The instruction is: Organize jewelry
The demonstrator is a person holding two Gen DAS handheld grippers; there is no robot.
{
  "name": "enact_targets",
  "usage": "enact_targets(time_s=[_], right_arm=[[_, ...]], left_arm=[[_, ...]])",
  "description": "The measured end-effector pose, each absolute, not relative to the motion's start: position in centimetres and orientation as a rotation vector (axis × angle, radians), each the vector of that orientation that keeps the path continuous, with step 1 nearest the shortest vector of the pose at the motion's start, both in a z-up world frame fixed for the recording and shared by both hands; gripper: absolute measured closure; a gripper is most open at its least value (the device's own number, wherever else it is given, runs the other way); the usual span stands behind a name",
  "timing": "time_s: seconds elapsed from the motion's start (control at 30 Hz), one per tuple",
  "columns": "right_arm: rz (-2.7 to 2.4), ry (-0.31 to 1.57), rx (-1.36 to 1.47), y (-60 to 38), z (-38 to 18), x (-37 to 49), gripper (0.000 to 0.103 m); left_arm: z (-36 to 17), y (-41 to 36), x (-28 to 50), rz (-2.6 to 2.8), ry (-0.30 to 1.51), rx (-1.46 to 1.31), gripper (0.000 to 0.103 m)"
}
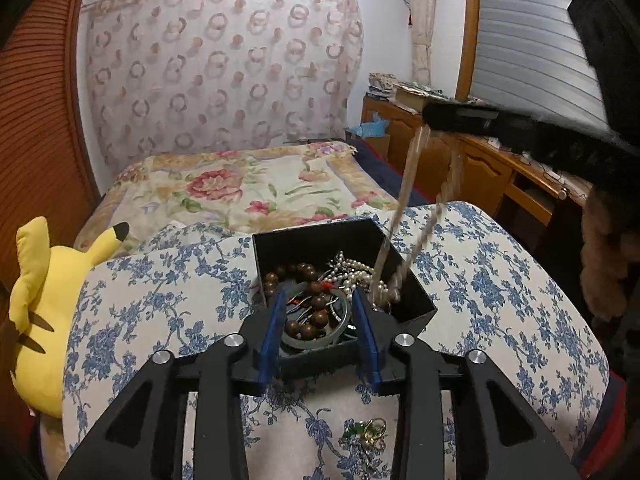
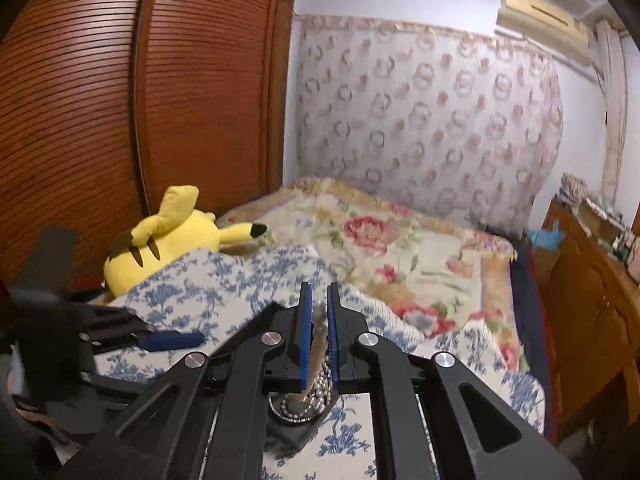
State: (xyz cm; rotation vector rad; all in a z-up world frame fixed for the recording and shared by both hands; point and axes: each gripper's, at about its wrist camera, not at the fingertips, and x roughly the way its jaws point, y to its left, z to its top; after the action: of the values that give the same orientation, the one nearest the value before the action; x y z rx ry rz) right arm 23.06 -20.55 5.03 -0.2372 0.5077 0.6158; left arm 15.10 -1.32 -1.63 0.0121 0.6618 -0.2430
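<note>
Yellow plush toy (image 1: pixel 48 304) lies cut off at the left edge. Left gripper (image 1: pixel 320 320) stands parted and empty over the black box (image 1: pixel 408 300), partly hiding its wooden beads (image 1: pixel 308 272). Right gripper (image 2: pixel 319 320) pinches a blurred pearl necklace (image 1: pixel 408 196) trailing into the box.
</note>
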Motion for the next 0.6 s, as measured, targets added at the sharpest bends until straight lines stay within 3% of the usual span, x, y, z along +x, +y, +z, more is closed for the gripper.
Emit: enact_targets(time_s=[0.13, 0.33, 0.37, 0.4, 0.6], right_arm=[[0.619, 0.526, -0.232, -20.4, 4.0, 22.7, 0.085], [0.66, 0.55, -0.226, -21.0, 2.3, 20.4, 0.084], [0.669, 0.56, -0.228, -21.1, 1.6, 19.9, 0.084], [0.673, 0.573, -0.234, -21.1, 0.8, 19.3, 0.084], [0.726, 0.668, -0.258, -20.2, -3.8, 16.7, 0.084]], left_arm=[[-1.7, -0.8, 14.3, -0.24, 0.66, 0.017, 0.058], [-2.0, 0.3, 12.3, -0.238, 0.657, 0.026, 0.05], [-2.0, 0.5, 12.0, -0.235, 0.656, 0.028, 0.044], [-2.1, 0.7, 11.6, -0.235, 0.651, 0.029, 0.029], [-3.1, 2.2, 9.5, -0.225, 0.656, 0.022, 0.028]])
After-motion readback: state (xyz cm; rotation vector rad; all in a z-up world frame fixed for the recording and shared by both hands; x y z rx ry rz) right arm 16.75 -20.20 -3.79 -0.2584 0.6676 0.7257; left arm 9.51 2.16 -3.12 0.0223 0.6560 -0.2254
